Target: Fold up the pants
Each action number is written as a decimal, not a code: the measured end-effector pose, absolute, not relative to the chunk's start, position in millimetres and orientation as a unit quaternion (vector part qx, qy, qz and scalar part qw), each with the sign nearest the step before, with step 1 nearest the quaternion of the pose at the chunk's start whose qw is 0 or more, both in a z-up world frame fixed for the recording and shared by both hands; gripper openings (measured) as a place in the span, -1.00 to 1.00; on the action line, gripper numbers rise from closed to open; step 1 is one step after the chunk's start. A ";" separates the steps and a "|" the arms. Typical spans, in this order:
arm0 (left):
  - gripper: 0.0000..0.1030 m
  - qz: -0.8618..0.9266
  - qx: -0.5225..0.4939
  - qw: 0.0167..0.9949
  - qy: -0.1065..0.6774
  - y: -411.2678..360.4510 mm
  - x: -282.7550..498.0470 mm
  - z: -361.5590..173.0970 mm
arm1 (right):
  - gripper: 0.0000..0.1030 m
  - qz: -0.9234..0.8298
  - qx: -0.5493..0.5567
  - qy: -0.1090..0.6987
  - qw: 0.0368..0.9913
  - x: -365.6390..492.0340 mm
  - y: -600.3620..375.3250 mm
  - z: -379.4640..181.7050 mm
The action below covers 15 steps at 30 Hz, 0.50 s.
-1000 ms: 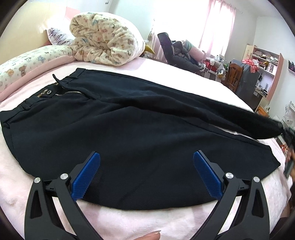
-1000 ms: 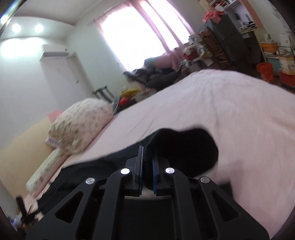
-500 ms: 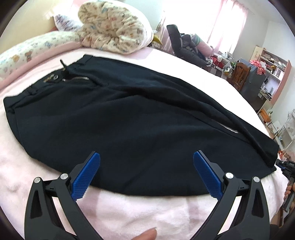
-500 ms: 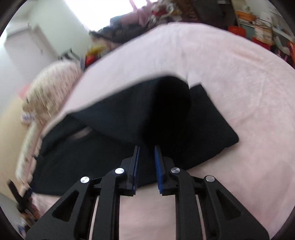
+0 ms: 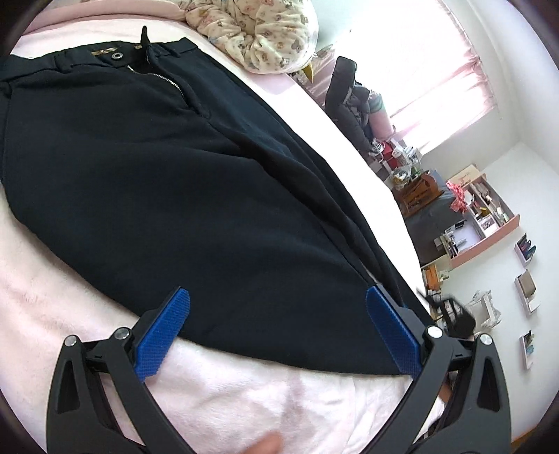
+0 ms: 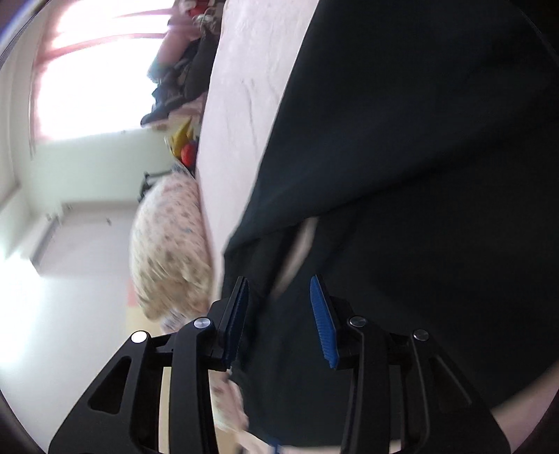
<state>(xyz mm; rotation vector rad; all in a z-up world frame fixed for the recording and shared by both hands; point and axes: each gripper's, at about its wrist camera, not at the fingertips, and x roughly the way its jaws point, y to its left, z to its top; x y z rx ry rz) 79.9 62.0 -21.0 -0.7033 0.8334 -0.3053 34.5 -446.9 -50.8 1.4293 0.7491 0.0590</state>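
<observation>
Left gripper [image 5: 277, 324] is hovering spread wide over matte black pants [image 5: 181, 181], which are lying flat on the fuzzy pink bedspread [image 5: 244, 394]. Right gripper [image 6: 279, 314] is sitting parted over blurred dark fabric, gripping nothing.

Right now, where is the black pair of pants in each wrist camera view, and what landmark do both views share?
Left wrist: the pants fill the centre, waistband at upper left, lying on the pink bed beyond the open left gripper.
Right wrist: the pants cover the right side, blurred, with the open right gripper in front.
Shared landmark: the floral quilt bundle.
</observation>
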 end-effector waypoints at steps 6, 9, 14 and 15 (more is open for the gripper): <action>0.97 -0.142 -0.315 0.852 0.394 54.8 81.4 -17.6 | -0.24 -0.031 0.680 0.302 0.668 71.2 -424.8 -73.2; 0.97 -0.141 -0.308 0.854 0.395 52.7 80.9 -15.1 | -0.51 -0.073 0.673 0.282 0.680 75.4 -423.9 -76.4; 0.97 -0.138 -0.336 0.847 0.387 57.0 81.2 -17.9 | -0.63 -0.129 0.657 0.252 0.699 66.2 -433.5 -77.3; 0.97 -0.137 -0.341 0.846 0.386 58.0 80.6 -18.8 | -0.63 -0.126 0.659 0.250 0.698 66.4 -434.5 -77.9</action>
